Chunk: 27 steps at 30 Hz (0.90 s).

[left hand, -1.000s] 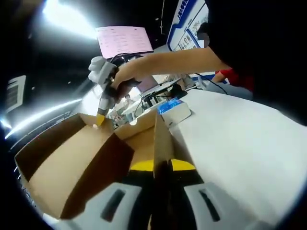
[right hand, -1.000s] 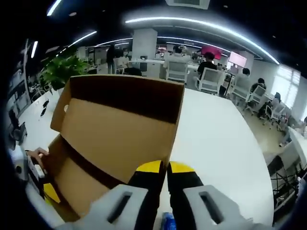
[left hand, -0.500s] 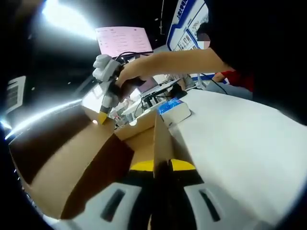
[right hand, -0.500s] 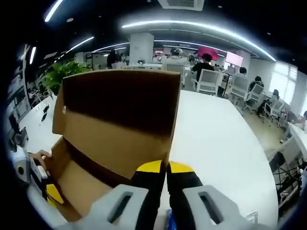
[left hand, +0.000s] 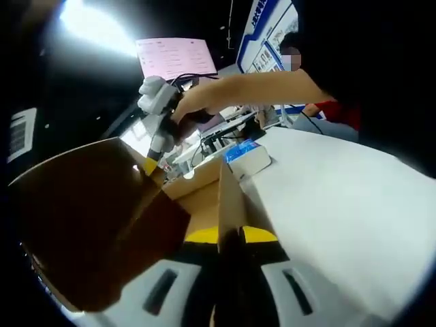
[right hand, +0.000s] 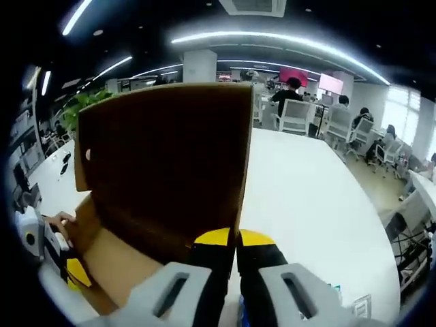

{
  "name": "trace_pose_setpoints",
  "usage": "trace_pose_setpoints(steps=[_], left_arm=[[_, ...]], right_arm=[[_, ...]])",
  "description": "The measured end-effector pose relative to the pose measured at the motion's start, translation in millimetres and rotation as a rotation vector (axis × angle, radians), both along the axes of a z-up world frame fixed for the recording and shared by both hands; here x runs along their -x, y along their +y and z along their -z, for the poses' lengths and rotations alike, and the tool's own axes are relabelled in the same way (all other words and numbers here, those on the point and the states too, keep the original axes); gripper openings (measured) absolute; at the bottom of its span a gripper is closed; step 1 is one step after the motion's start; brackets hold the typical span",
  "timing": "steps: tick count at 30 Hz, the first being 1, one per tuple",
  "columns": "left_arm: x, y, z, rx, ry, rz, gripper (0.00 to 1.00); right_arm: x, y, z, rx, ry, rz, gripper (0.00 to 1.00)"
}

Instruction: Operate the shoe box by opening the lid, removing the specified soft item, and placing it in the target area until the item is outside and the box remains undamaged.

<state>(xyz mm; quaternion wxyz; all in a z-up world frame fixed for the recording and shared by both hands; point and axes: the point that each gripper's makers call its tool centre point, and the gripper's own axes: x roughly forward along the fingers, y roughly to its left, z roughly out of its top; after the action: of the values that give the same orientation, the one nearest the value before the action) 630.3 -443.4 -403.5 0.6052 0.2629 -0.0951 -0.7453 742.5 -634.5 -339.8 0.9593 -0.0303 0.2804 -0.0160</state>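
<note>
**Right now the lid is up and both grippers are on the cardboard**

Nearest the lens in the left gripper view, the left gripper (left hand: 230,237) is pinched on the thin upright wall of the shoe box (left hand: 204,197), its yellow tips pressed to either side of the cardboard edge. In the right gripper view, the right gripper (right hand: 236,240) has its jaws drawn together at the corner of the lid (right hand: 163,157); it looks clamped on that edge, though the contact itself is hidden behind the tips. From the left gripper view the right gripper sits at the lid's far corner, held by a person's hand (left hand: 194,109), and the lid stands raised as a dark brown flap.

Beyond the box lies the white bench (right hand: 306,197), with a small blue and white carton (left hand: 246,157) just past the box.

Judging by this, the opening step is under way. The soft item cannot be made out; the interior is shadowed. Next comes folding the lid fully back, gently at the hinge, then reaching inside.
</note>
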Motion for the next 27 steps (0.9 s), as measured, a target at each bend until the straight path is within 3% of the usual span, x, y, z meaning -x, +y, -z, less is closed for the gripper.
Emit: trace_pose_setpoints(steps=[16,27], left_arm=[[0.5,0,-0.2,0.001,-0.003,0.0,0.09],[0.3,0,-0.2,0.0,-0.005,0.001,0.09]], right_arm=[[7,1,7.8,-0.022,-0.004,-0.002,0.0],[11,2,7.3,-0.025,-0.051,-0.01,0.0]])
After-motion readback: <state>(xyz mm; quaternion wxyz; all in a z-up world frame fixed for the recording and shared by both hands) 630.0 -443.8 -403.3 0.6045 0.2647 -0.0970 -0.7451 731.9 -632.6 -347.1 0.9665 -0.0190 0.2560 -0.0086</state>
